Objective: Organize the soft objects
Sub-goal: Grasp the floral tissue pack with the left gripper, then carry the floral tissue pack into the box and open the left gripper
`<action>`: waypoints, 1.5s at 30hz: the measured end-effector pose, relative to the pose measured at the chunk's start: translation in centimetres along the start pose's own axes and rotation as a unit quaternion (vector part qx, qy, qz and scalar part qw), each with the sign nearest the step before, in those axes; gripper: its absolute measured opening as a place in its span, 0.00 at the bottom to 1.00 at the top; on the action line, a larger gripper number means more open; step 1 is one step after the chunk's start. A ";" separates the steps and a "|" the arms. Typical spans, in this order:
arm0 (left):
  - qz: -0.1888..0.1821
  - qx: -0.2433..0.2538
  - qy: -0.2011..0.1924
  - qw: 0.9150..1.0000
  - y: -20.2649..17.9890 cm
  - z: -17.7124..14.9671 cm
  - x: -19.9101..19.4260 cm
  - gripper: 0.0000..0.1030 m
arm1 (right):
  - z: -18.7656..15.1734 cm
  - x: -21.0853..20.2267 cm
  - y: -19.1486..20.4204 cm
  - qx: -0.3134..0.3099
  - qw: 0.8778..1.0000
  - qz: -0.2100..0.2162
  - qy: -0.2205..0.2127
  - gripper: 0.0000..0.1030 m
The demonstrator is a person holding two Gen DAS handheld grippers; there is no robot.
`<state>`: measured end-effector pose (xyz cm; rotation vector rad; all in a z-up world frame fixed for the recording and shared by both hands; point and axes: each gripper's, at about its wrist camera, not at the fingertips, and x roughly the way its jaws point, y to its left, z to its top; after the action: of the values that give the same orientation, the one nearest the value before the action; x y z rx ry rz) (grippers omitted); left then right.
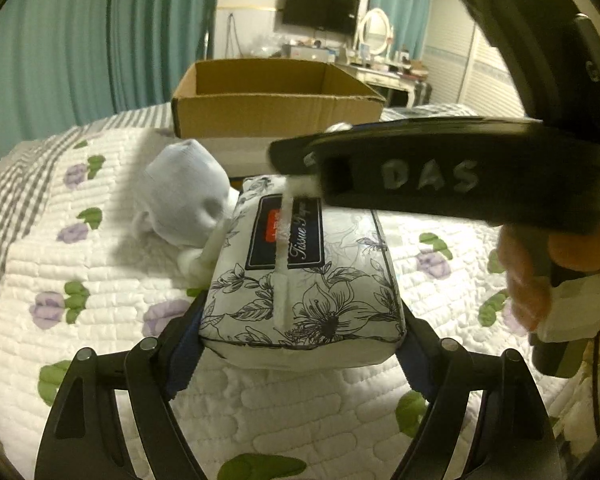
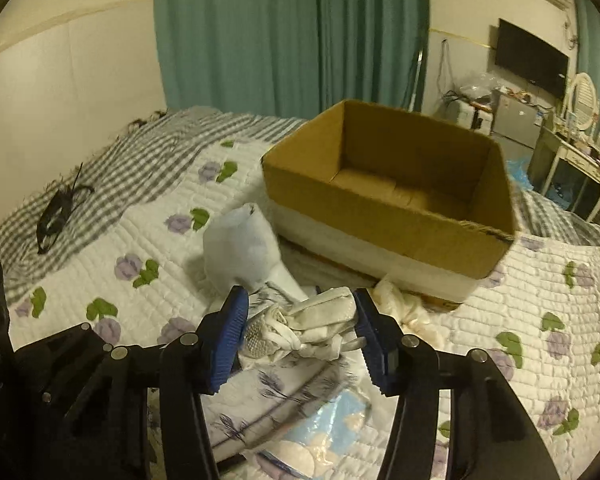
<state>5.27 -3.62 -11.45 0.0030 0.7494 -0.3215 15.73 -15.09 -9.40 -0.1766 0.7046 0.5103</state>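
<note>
My left gripper is shut on a floral tissue pack and holds it over the quilted bed. My right gripper is shut on a white face mask with loose straps; it also shows from the side in the left wrist view, just above the far end of the tissue pack. A rolled pale blue sock lies on the quilt left of the pack, and shows in the right wrist view. An open, empty cardboard box stands behind.
White crumpled fabric lies by the box's near edge. A second tissue pack and a blue-white packet lie under my right gripper. A black tangled cord lies on the striped blanket at left. A dresser with a mirror stands beyond the bed.
</note>
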 end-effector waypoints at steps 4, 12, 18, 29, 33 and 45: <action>0.006 -0.001 -0.002 1.000 0.0 0.3 -1.0 0.80 | 0.4 -2.1 -0.5 0.012 1.000 -0.012 -0.016 0.52; 0.027 0.005 -0.033 0.999 0.1 1.3 -4.2 0.79 | 1.2 -6.4 -0.6 0.015 0.998 -0.041 -0.044 0.52; 0.050 0.010 -0.052 0.997 0.6 2.3 -6.5 0.79 | 1.9 -9.7 -0.4 0.015 0.996 -0.061 -0.066 0.52; 0.101 0.010 -0.111 0.989 0.9 7.7 -9.4 0.79 | 4.3 -12.2 -2.2 0.027 0.991 -0.090 -0.096 0.52; 0.111 0.013 -0.128 0.985 1.1 10.4 -9.0 0.79 | 6.2 -12.0 -3.4 0.025 0.990 -0.093 -0.107 0.52; 0.114 0.013 -0.107 0.988 3.2 18.7 -0.2 0.79 | 12.5 -4.5 -9.3 0.048 0.988 -0.097 -0.106 0.52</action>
<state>18.55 -2.75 2.05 0.0769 0.5256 -0.1103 24.67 -20.88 2.82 -0.0968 0.4965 0.3021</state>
